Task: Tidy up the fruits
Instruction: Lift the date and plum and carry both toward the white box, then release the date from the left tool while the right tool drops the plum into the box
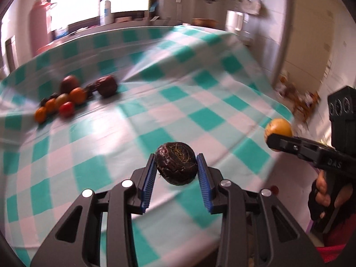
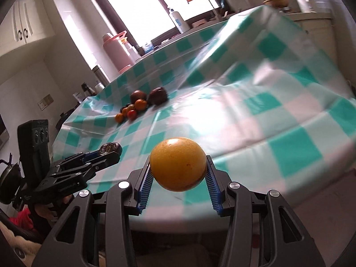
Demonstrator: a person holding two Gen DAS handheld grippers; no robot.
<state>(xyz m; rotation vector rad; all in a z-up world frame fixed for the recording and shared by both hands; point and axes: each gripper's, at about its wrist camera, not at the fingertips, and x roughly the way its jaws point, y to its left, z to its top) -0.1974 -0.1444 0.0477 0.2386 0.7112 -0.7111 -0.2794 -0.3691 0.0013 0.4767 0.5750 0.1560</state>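
Observation:
My left gripper (image 1: 175,163) is shut on a dark wrinkled round fruit (image 1: 175,162), held above the near part of the checked tablecloth (image 1: 200,102). My right gripper (image 2: 178,166) is shut on a smooth yellow-orange fruit (image 2: 178,163), also over the table's near edge. Each gripper shows in the other's view: the right one (image 1: 276,138) at the right with its yellow fruit (image 1: 278,126), the left one (image 2: 109,153) at the lower left with its dark fruit (image 2: 110,148). A pile of fruits (image 1: 66,98) lies far left on the cloth: two dark ones, several small orange and red ones.
The fruit pile (image 2: 138,105) sits mid-table in the right wrist view. A ridge of cloth (image 2: 222,51) rises behind it. Beyond the table stand a pink flask (image 2: 115,49), a white bottle (image 2: 178,20) and a window. A gloved hand (image 1: 322,195) holds the right gripper.

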